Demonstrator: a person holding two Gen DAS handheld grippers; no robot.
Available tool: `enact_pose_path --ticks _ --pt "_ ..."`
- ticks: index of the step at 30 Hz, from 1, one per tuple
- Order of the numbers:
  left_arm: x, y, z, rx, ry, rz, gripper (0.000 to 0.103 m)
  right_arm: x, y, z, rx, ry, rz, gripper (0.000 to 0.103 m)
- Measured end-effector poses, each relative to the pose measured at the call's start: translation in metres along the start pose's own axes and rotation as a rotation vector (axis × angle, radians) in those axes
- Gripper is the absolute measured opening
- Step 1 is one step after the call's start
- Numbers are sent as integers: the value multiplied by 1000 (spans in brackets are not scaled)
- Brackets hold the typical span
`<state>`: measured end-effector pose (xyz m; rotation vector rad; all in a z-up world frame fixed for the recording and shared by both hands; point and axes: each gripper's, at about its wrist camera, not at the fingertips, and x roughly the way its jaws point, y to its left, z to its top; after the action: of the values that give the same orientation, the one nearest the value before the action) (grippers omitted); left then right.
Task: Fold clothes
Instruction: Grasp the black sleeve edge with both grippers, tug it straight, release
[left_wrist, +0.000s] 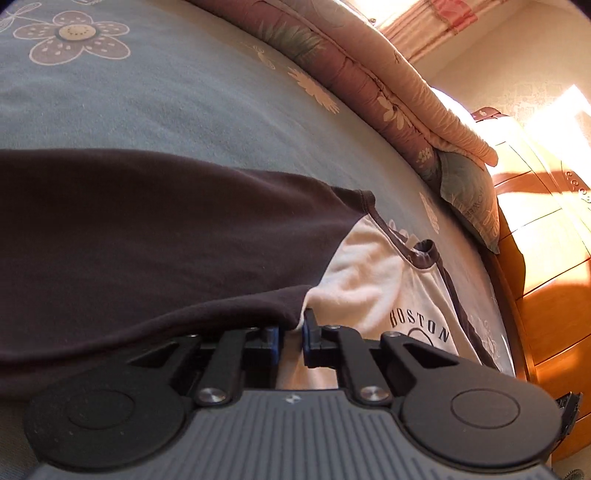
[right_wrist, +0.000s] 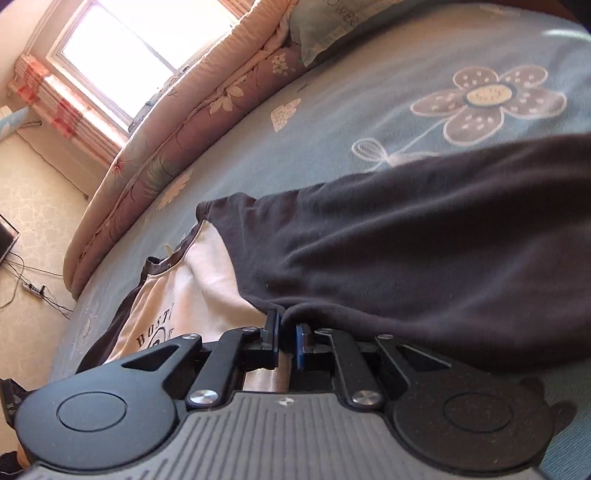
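Observation:
A raglan shirt lies on the blue-grey flowered bedsheet (left_wrist: 166, 92). Its white body (left_wrist: 369, 280) carries a "BOSTON" print, and the dark brown sleeve (left_wrist: 147, 236) spreads wide to the left. My left gripper (left_wrist: 293, 332) is shut on the edge where the dark sleeve meets the white body. In the right wrist view the same white body (right_wrist: 192, 288) sits at the left and the dark sleeve (right_wrist: 406, 251) stretches right. My right gripper (right_wrist: 286, 334) is shut on a pinched fold of that dark fabric. The shirt's lower part is hidden behind both grippers.
A folded floral quilt (left_wrist: 369, 74) runs along the far side of the bed, with a pillow (left_wrist: 469, 195) at its end. A wooden cabinet (left_wrist: 546, 258) stands beside the bed. The right wrist view shows the quilt (right_wrist: 177, 140), a window (right_wrist: 129, 48) and floor cables (right_wrist: 33, 288).

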<state>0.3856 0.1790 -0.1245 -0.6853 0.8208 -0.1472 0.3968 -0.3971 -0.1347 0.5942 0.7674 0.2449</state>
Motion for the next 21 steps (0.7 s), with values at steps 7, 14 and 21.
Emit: enact_pose_path --ticks 7,14,21 --pt "12 3 12 60 16 89 10 20 -10 30 -31 25 -84 12" --pt "-31 -5 -17 125 84 102 34 -27 -6 -3 2 52 -53 34" --pt "-92 -23 -88 247 194 101 47 -96 8 -77 -5 168 24 49"
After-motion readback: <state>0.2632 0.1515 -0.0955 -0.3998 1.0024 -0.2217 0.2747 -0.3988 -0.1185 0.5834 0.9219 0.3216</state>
